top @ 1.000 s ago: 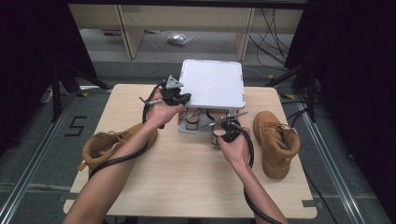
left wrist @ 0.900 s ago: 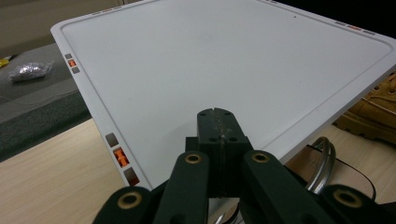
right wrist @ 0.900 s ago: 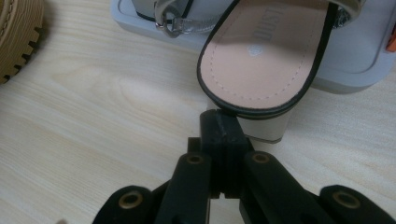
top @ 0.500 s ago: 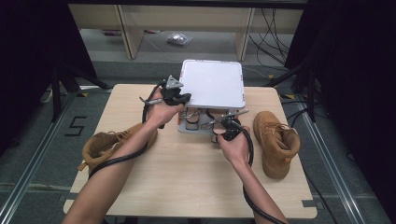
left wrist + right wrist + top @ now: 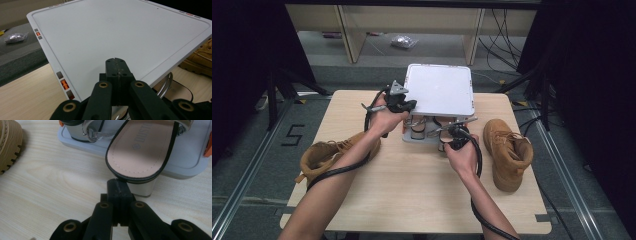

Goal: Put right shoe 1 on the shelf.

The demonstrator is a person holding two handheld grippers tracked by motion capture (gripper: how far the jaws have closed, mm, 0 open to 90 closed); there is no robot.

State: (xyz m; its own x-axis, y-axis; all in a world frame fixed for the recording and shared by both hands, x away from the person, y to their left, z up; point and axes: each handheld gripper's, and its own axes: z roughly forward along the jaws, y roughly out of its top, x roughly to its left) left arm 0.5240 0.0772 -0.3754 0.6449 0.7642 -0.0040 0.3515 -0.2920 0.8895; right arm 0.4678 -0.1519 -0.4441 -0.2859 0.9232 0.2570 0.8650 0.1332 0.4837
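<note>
Two tan boots (image 5: 508, 152) flank one white box (image 5: 439, 90); left gripper (image 5: 116, 65) and right gripper (image 5: 117, 185) both have jaws together, holding nothing.

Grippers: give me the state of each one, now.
Left gripper: shut, holding nothing, over the white lid.
Right gripper: shut, holding nothing, at the sandal heel.

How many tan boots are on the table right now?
2. One tan boot lies on its side at the table's left edge, partly behind the left forearm; the other tan boot stands near the right edge, right of the white shoe rack.
</note>
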